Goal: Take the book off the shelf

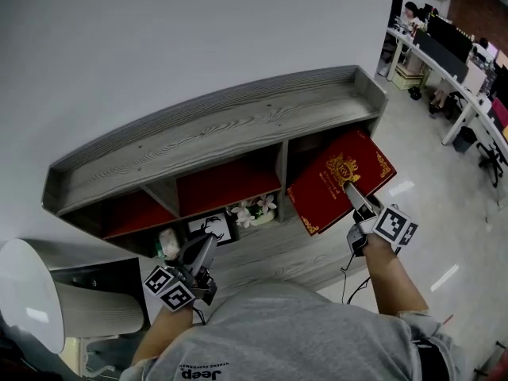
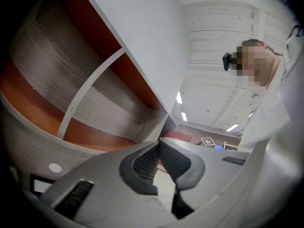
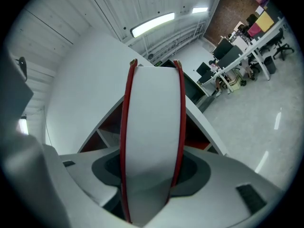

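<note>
A red book (image 1: pixel 337 177) with gold print hangs tilted in front of the right-hand compartment of the grey wooden shelf (image 1: pixel 214 125). My right gripper (image 1: pixel 353 193) is shut on its lower edge. In the right gripper view the book's white page block (image 3: pixel 152 127) runs between its red covers, clamped between the two jaws of the right gripper (image 3: pixel 152 172). My left gripper (image 1: pixel 205 248) hovers low in front of the shelf's lower level, shut and holding nothing. In the left gripper view the tips of the left gripper (image 2: pixel 159 146) touch, pointing toward the orange-backed compartments.
A framed picture (image 1: pixel 213 227) and a small bunch of flowers (image 1: pixel 252 210) stand on the shelf's lower level, near the left gripper. A white rounded object (image 1: pixel 32 292) sits at the lower left. Office desks and chairs (image 1: pixel 452 62) fill the far right.
</note>
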Demonstrator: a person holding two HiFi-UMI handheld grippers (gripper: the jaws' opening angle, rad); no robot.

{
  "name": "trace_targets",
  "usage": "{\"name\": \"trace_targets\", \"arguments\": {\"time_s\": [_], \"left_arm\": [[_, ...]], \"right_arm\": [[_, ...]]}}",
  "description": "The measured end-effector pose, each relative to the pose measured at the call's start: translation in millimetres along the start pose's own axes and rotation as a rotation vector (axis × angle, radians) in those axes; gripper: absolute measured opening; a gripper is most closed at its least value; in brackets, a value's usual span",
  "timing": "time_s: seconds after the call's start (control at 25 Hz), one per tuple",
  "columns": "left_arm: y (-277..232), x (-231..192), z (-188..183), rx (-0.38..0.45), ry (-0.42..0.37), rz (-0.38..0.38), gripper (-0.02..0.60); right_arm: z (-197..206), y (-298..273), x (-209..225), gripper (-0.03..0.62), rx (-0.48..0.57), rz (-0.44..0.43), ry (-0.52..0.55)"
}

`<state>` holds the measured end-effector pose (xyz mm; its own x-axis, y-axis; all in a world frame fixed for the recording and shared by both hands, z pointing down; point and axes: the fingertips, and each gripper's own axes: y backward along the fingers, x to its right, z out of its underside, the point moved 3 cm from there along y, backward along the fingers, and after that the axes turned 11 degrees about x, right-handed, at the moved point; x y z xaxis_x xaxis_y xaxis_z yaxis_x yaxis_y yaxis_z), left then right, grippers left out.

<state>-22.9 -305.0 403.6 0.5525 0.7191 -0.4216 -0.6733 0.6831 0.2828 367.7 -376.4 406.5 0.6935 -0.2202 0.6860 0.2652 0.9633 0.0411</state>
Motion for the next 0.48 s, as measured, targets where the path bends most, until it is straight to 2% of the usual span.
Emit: {"name": "trace_targets", "arguments": {"time_s": [0.2, 0.48], "left_arm": [[2.5, -0.2, 4.4, 0.027, -0.006, -0.053, 0.028], [20.0, 5.9, 18.0, 0.093, -0.024, -0.185, 0.028]], "right_arm": [[0.4, 21.8, 0.0, 0.249, -0.072, -0.057, 0.041], [17.9, 33.1, -14.1, 0.249, -0.261, -0.285, 0.14]]}}
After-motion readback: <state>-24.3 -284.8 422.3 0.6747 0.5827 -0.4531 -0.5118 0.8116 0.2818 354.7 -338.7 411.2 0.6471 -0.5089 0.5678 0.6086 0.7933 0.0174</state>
